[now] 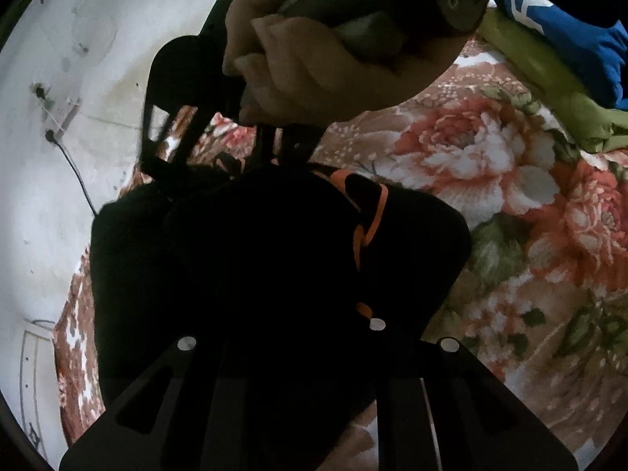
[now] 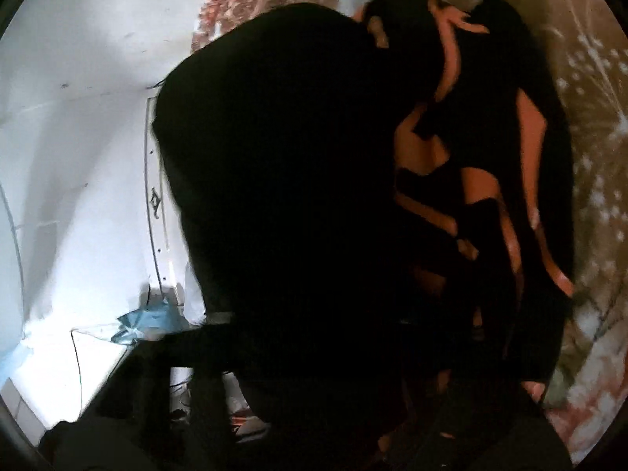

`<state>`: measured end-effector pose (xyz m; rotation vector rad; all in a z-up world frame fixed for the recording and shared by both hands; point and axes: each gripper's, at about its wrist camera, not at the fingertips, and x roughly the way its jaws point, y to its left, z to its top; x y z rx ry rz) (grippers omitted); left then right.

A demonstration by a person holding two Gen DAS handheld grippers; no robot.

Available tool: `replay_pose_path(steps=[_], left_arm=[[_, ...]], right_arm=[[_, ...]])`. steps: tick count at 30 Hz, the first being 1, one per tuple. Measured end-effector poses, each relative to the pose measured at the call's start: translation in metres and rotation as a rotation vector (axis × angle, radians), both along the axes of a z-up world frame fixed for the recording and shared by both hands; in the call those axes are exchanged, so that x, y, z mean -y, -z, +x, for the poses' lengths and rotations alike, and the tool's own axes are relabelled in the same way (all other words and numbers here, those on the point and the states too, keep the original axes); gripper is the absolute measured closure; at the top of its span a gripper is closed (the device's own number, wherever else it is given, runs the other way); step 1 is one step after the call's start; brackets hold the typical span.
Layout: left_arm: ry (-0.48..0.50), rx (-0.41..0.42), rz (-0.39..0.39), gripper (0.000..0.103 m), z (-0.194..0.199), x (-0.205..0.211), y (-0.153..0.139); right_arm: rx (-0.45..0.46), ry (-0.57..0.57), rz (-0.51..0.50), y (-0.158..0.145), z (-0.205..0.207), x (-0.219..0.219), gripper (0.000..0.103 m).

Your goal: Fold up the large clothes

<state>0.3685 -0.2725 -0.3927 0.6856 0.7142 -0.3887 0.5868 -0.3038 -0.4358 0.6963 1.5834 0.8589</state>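
A black garment with orange stripes (image 1: 274, 267) lies bunched on a floral bedspread (image 1: 490, 165). In the left wrist view my left gripper (image 1: 298, 337) reaches into the black cloth, which covers its fingertips, so the jaws are hidden. The right gripper (image 1: 219, 157), held by a hand (image 1: 314, 66), sits at the garment's far edge with its fingers down in the cloth. In the right wrist view the black and orange garment (image 2: 314, 180) fills the frame and hides the right gripper's fingers.
A folded green cloth (image 1: 549, 78) with a blue garment (image 1: 569, 27) on it lies at the bed's far right. A white wall (image 1: 59, 117) with a socket and cable borders the bed. The floor and a light blue cloth (image 2: 145, 322) show below the bed edge.
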Motion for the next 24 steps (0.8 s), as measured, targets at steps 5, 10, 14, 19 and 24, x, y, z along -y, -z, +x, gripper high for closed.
replay_pose_path(steps=[5, 10, 14, 19, 24], left_arm=[[0.017, 0.075, -0.103, 0.091, -0.003, -0.007, -0.031], [-0.019, 0.22, -0.269, 0.091, 0.0, -0.014, -0.109], [0.0, 0.264, -0.307, 0.091, 0.006, 0.004, -0.124], [0.064, 0.027, -0.061, 0.091, 0.026, 0.053, -0.008], [0.126, -0.005, 0.089, 0.091, 0.013, 0.07, 0.056]], right_arm=[[0.054, -0.025, -0.003, -0.028, -0.002, 0.002, 0.086], [0.188, -0.031, 0.029, -0.113, 0.0, 0.005, 0.087], [0.333, -0.034, -0.015, -0.163, -0.003, 0.015, 0.087], [0.272, -0.03, -0.268, -0.071, 0.009, 0.031, 0.087], [0.174, 0.048, -0.273, 0.017, 0.004, 0.057, 0.087]])
